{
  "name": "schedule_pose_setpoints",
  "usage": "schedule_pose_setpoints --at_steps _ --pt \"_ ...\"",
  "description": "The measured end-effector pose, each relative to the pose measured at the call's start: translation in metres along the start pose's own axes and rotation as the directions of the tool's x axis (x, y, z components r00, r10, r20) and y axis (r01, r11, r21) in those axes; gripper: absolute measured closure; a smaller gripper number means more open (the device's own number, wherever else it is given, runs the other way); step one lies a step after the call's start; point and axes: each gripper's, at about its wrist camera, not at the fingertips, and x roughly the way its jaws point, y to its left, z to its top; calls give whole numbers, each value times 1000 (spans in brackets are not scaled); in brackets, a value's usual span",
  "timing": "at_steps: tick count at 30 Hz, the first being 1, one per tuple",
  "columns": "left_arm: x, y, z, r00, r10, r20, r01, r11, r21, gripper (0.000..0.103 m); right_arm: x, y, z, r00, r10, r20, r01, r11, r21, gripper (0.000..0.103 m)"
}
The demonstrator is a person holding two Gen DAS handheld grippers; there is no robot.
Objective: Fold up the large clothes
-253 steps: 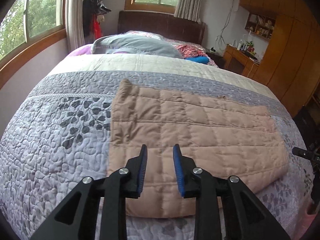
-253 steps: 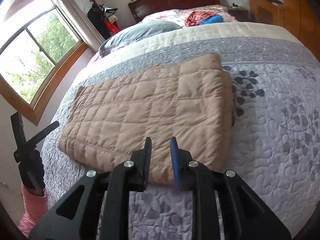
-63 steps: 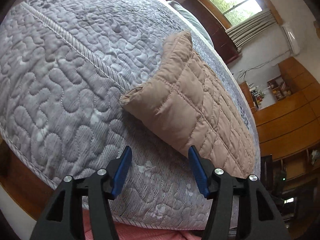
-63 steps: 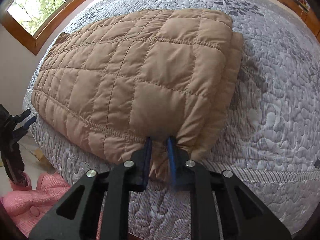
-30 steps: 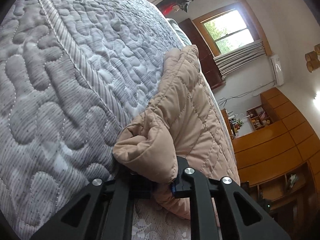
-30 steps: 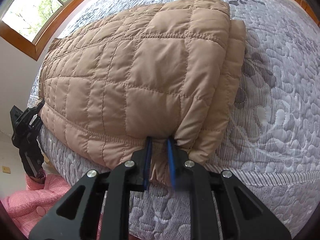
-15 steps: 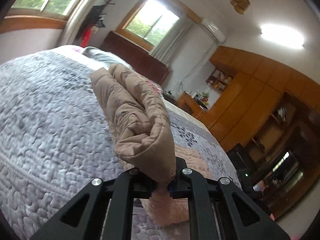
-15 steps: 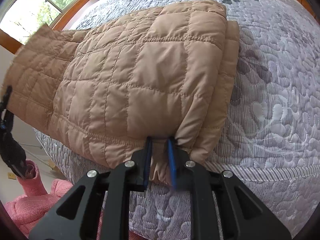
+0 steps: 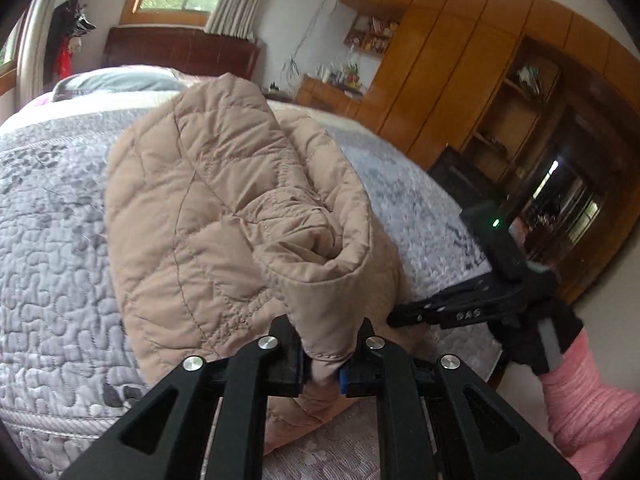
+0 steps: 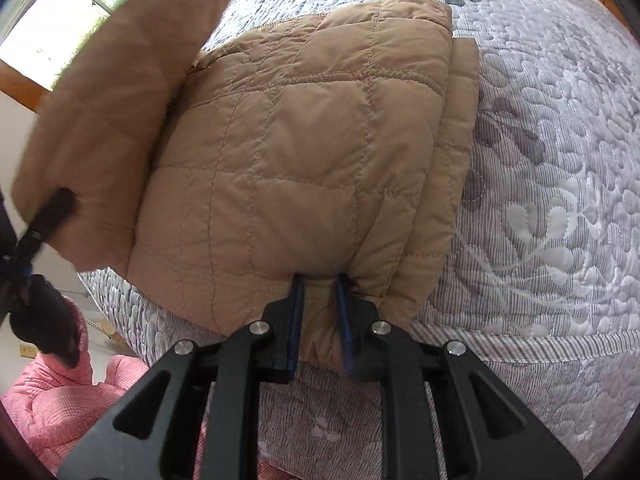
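Both tongs clamp the tan quilted jacket (image 10: 304, 152): left gripper (image 9: 322, 374) lifts one end, right gripper (image 10: 319, 320) pins the near hem on the bedspread (image 10: 560, 200).

Jacket (image 10: 304, 152) on bed (image 10: 540, 208), near its front edge | one end lifted, doubled back over the rest | pillow (image 9: 116, 80) at headboard (image 9: 180, 50) behind | cabinets (image 9: 460, 60) right of bed

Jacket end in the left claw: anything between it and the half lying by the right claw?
Nothing visible. The left claw holds the jacket end raised; the flat half's top is bare, and the right claw pins its near edge.
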Motion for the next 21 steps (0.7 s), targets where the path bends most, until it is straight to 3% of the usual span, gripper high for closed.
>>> schedule_pose_setpoints --at_steps 4,8,13,18,21 --pt "37 8 -8 994 -46 -95 42 998 -48 91 0 -2 1 1000 3 0 -3 1000 -1 87" --pt "54 13 -13 991 -64 -120 57 997 -57 90 1 -2 1 1000 1 -1 -1 1000 -2 87" --pt "57 17 -17 991 -70 -114 65 996 -53 90 4 2 3 1000 -9 -3 9 1000 0 86" --pt "44 27 -13 985 -129 -113 115 985 -126 87 -1 10 4 1000 -29 3 29 1000 -2 84" --pt "23 36 -10 977 -188 -100 169 971 -171 84 -16 24 8 998 -38 49 39 999 -34 74"
